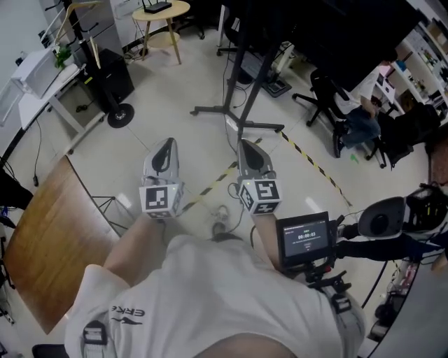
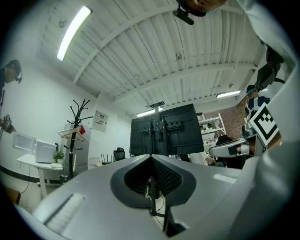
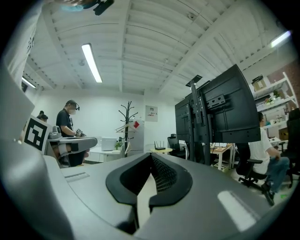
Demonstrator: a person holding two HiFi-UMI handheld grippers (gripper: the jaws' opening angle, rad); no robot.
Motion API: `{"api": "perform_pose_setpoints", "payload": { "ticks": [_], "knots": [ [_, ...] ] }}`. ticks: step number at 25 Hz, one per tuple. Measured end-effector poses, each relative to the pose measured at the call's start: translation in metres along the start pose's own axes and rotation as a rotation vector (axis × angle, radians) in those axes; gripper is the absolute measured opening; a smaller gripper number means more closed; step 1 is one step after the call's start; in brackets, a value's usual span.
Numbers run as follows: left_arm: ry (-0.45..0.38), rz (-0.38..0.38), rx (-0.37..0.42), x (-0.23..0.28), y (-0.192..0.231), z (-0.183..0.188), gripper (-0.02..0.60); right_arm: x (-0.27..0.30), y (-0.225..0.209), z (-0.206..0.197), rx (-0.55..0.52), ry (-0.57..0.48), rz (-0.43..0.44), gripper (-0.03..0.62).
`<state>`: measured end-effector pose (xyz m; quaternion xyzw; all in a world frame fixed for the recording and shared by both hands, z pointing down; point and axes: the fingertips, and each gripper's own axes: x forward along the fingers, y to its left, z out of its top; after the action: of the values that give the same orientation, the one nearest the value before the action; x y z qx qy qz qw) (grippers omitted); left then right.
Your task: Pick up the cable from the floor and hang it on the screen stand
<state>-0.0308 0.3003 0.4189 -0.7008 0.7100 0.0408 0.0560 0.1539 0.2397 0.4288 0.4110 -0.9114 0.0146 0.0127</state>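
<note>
The black screen stand stands on the floor ahead of me, its legs spread over the light floor. A thin cable lies on the floor by its base; the left gripper view shows a bit of this cable through the gap under the jaws. My left gripper and right gripper hang side by side in front of my body, short of the stand and well above the floor. Both are shut and hold nothing. The dark screen faces the left gripper, and the same screen fills the right of the right gripper view.
A wooden table stands at my left and a small round table at the back. A coat rack base, yellow-black floor tape, an office chair with a seated person, and a camera rig surround me.
</note>
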Motion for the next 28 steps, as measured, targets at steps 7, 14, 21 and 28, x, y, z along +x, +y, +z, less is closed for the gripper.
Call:
{"api": "perform_pose_setpoints", "payload": {
  "ticks": [7, 14, 21, 28],
  "knots": [
    [0.000, 0.018, 0.008, 0.092, -0.005, -0.004, 0.002, 0.065, -0.065, 0.013, -0.004, -0.016, 0.014, 0.014],
    [-0.012, 0.041, 0.026, 0.177, -0.018, -0.002, 0.002, 0.119, -0.135, 0.020, 0.006, -0.023, 0.025, 0.014],
    [0.009, 0.049, 0.028, 0.219, -0.024, -0.015, 0.002, 0.153, -0.172, 0.019, 0.014, -0.021, 0.032, 0.014],
    [0.041, 0.025, 0.013, 0.263, 0.006, -0.026, 0.002, 0.197, -0.177, 0.016, 0.018, 0.008, 0.004, 0.014]
  ]
}}
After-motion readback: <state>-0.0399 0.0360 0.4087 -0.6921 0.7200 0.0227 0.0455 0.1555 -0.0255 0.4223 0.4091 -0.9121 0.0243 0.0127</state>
